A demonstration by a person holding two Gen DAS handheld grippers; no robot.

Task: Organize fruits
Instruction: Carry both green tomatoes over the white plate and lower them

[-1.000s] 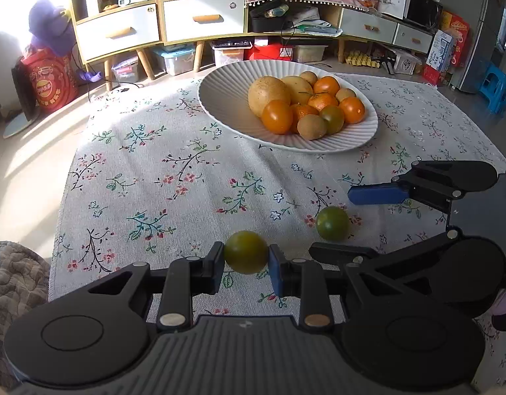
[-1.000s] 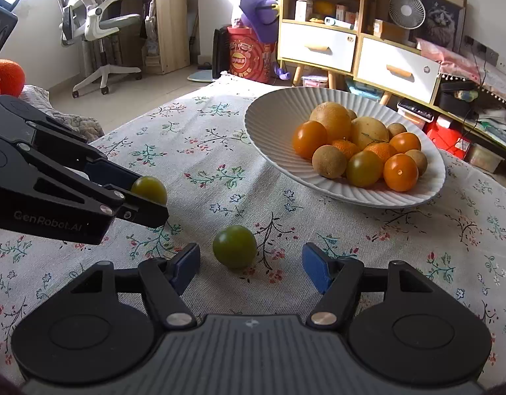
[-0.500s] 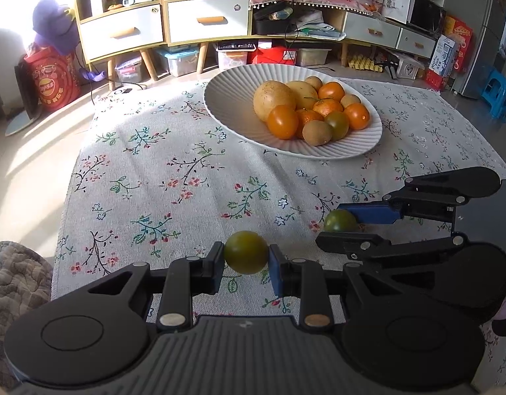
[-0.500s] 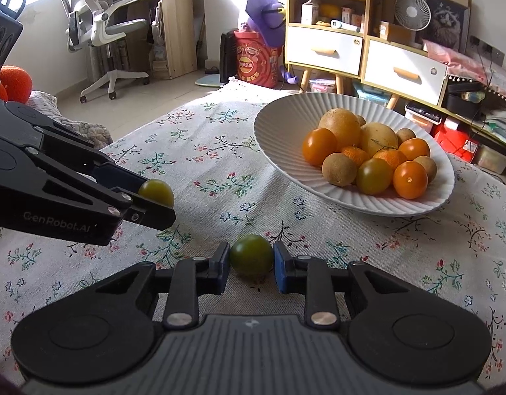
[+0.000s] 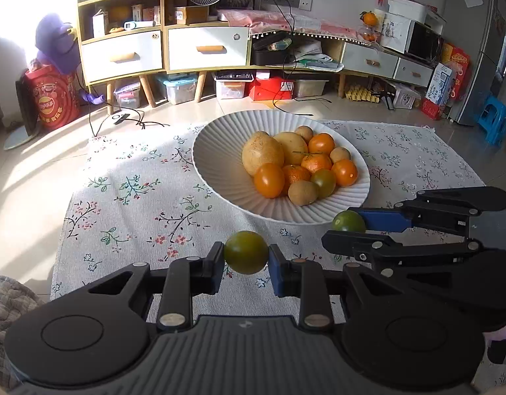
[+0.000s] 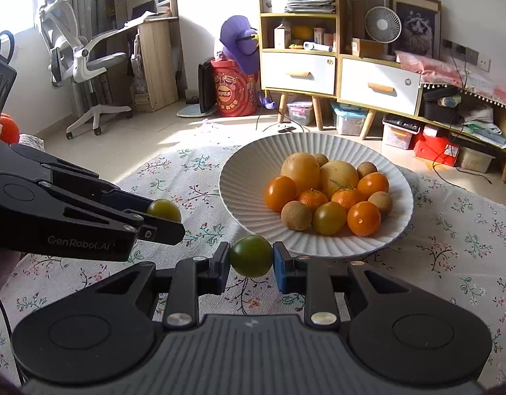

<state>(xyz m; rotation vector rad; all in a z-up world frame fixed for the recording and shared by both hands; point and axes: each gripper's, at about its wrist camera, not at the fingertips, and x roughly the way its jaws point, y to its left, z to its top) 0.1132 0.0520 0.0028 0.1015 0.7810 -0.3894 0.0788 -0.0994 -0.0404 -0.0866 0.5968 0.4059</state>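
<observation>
My left gripper [image 5: 246, 260] is shut on a green tomato [image 5: 245, 251] and holds it above the floral cloth, just short of the white ribbed bowl [image 5: 220, 151]. My right gripper [image 6: 251, 261] is shut on a second green tomato [image 6: 251, 255], held in the air near the bowl's [image 6: 249, 174] front rim. Each gripper shows in the other's view: the right one [image 5: 347, 228] at the right, the left one [image 6: 165, 219] at the left. The bowl holds several orange, yellow, brown and green fruits [image 5: 299, 164].
The floral cloth [image 5: 137, 197] covers a low table with its far edge behind the bowl. Beyond stand wooden drawer cabinets [image 5: 160, 49], storage boxes, a red bag [image 5: 52, 98] and an office chair [image 6: 78, 59]. An orange ball [image 6: 7, 128] lies at the far left.
My right gripper closed on the green tomato that lay on the cloth and lifted it. Both grippers rose and moved closer to the bowl with their tomatoes.
</observation>
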